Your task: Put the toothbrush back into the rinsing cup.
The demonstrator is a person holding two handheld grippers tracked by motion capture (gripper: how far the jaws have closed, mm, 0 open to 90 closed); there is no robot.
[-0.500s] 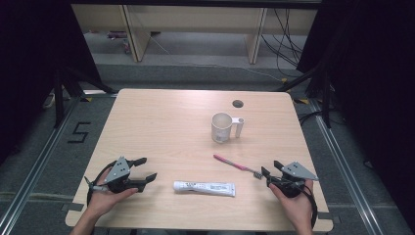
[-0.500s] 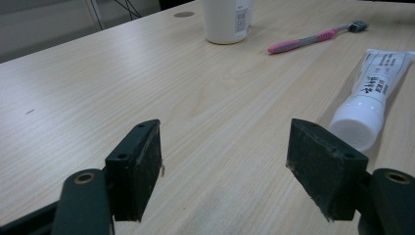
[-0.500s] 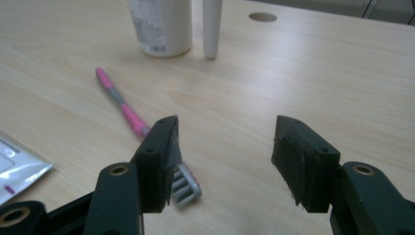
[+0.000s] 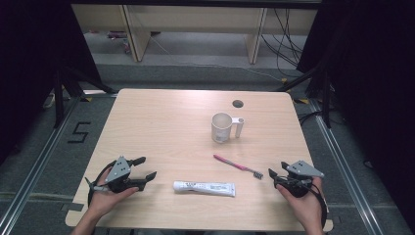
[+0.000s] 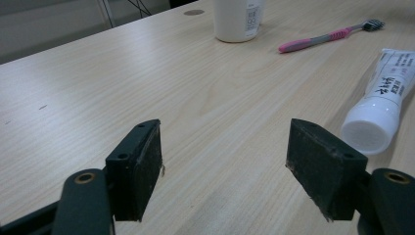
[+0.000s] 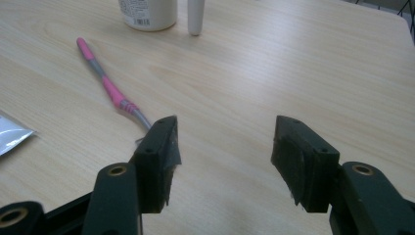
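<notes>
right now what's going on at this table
A person sits at a wooden table with a two-jaw gripper in each hand. The left gripper and the right gripper both rest near the front edge, open and holding nothing. Between them lies a toothpaste tube, with a pink toothbrush just beyond it, its bristle end close to the right gripper. A white mug stands upright farther back. Nothing is being handled.

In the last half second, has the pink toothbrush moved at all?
No. The pink toothbrush lies in the same spot, between the white cup and the toothpaste tube, as before.
</notes>
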